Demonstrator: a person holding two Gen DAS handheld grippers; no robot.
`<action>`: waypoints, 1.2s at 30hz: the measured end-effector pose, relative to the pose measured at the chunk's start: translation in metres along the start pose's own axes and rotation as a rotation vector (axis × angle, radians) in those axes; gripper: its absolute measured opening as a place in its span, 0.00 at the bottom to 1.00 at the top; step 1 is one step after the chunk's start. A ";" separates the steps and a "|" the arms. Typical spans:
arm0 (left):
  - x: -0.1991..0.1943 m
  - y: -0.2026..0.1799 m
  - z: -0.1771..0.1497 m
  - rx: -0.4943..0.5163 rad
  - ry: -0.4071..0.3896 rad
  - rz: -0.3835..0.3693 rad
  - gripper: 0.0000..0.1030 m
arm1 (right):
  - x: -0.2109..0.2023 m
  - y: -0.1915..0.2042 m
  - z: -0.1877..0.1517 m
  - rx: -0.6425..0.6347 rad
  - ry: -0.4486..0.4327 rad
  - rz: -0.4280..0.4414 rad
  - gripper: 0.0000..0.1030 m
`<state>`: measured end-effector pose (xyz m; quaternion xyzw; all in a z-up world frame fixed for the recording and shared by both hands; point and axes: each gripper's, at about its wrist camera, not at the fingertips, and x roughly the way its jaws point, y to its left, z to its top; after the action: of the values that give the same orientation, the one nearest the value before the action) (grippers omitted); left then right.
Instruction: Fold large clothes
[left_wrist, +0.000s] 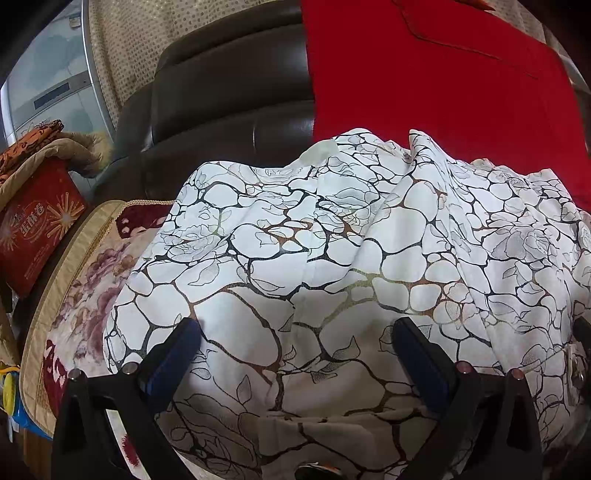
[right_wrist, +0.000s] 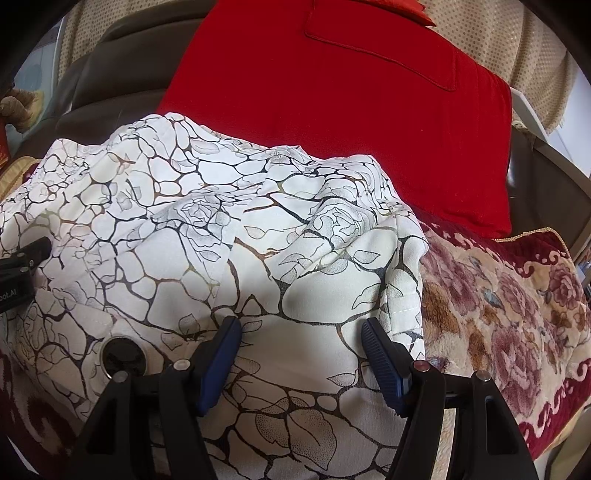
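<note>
Right wrist view: right gripper (right_wrist: 301, 328) released (jaws apart) over patterned white garment (right_wrist: 184, 229).

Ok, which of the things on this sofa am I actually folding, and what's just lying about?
Part of the job:
- white patterned garment, crumpled on the sofa seat
- left gripper, open over it
- right gripper, open over it

Just lying about:
- red cloth draped behind
- floral blanket on the seat
- red box at the left
- brown sofa back
</note>
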<state>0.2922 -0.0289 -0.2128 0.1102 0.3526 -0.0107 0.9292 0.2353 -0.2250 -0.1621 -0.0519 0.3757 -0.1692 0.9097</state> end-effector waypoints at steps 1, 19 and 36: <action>0.000 0.000 0.000 0.000 0.000 0.000 1.00 | 0.000 0.000 0.000 0.000 0.000 0.000 0.69; 0.000 0.000 0.000 -0.001 -0.001 0.000 1.00 | 0.000 0.000 0.000 0.000 0.000 -0.001 0.69; 0.000 0.002 0.000 0.007 -0.005 -0.012 1.00 | 0.001 0.003 0.002 -0.007 -0.001 -0.020 0.69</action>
<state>0.2921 -0.0270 -0.2124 0.1113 0.3509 -0.0176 0.9296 0.2377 -0.2225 -0.1622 -0.0592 0.3754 -0.1770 0.9079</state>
